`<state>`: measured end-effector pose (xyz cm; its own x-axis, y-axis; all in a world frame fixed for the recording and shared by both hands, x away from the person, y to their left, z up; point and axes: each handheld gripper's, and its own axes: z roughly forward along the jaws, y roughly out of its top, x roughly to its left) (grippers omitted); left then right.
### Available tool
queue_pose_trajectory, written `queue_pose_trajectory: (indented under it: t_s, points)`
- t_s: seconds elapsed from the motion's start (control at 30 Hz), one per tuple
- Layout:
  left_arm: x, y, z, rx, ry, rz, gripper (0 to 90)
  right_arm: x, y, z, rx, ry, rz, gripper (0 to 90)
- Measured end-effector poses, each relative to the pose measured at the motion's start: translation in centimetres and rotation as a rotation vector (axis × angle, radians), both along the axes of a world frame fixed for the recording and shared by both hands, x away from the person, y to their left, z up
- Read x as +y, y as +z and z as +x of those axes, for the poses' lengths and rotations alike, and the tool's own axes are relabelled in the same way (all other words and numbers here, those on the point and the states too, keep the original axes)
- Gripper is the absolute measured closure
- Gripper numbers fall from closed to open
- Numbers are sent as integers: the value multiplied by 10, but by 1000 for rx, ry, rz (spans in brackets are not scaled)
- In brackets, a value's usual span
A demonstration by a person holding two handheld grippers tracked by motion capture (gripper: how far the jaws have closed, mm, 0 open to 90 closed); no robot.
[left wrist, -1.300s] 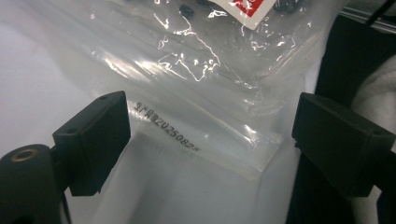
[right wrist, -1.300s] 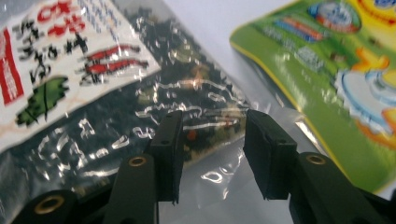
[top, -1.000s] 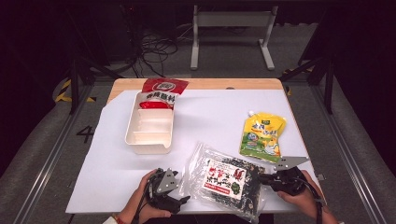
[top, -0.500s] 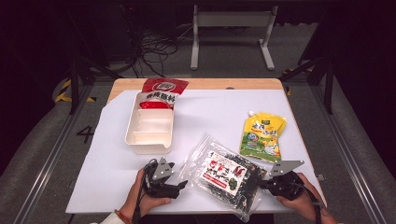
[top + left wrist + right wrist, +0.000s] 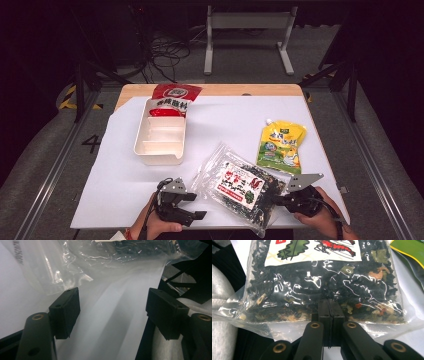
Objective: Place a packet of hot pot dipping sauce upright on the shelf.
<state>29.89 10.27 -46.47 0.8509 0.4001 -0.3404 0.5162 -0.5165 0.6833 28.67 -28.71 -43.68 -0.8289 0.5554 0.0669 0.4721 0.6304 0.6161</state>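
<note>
Right gripper (image 5: 329,305) fingers pinch dried seaweed bag (image 5: 239,185) edge.
Left gripper (image 5: 113,312) jaws wide apart, nothing between, beside bag's clear corner on white table (image 5: 120,180).

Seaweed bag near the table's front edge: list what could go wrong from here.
1. The right gripper pinches only the seaweed bag's thin sealed edge; the slick plastic could slip out or tear when lifted.
2. The left gripper stands open, its jaws apart beside the bag's clear end, so a one-sided lift may let the bag sag and swing.
3. The bag overhangs the table front edge and could slide off if released.
</note>
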Motion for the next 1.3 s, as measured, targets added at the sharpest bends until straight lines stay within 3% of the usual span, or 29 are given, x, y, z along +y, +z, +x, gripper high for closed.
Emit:
queue_pose_trajectory:
  t_s: [0.13, 0.3, 0.37, 0.53, 0.6, 0.8, 0.87, 0.9, 1.03, 1.1, 1.2, 1.23, 1.3]
  points:
    - [-8, -1, 9, 29, -10, -33, 240, -1, -2, 2, 11, 3, 18, 900]
    - [-15, -2, 15, 22, 2, -44, 224, 2, -1, 1, -3, 9, 1, 900]
    - [-19, -3, 19, 24, 13, -55, 206, 3, -2, 2, -4, 8, 7, 900]
    - [-28, -4, 32, 47, 97, -98, 171, 5, -2, 2, -7, 4, 10, 900]
    - [-30, -5, 38, 66, 89, -125, 156, 5, -3, 2, -6, 2, 15, 900]
    - [-45, -4, 48, 53, 99, -160, 156, 6, -3, 3, 0, 5, 12, 900]
    - [-54, -4, 59, 74, 123, -195, 167, 6, -4, 3, 0, 7, 11, 900]
    - [-59, -3, 62, 56, 131, -202, 174, 6, -4, 3, 2, 8, 13, 900]
    - [-71, -2, 68, 68, 121, -229, 231, 8, -4, 3, 0, 12, 3, 900]
    - [-80, -3, 70, 71, 87, -256, 279, 8, -4, 2, -4, 15, -2, 900]
    - [-89, -3, 70, 61, 75, -286, 320, 8, -4, 2, 0, 17, -5, 900]
    - [-91, -2, 71, 57, 58, -326, 366, 8, -5, 2, 1, 18, -5, 900]
    - [-92, 3, 72, 38, 46, -344, 502, 8, -5, 1, -3, 15, -5, 900]
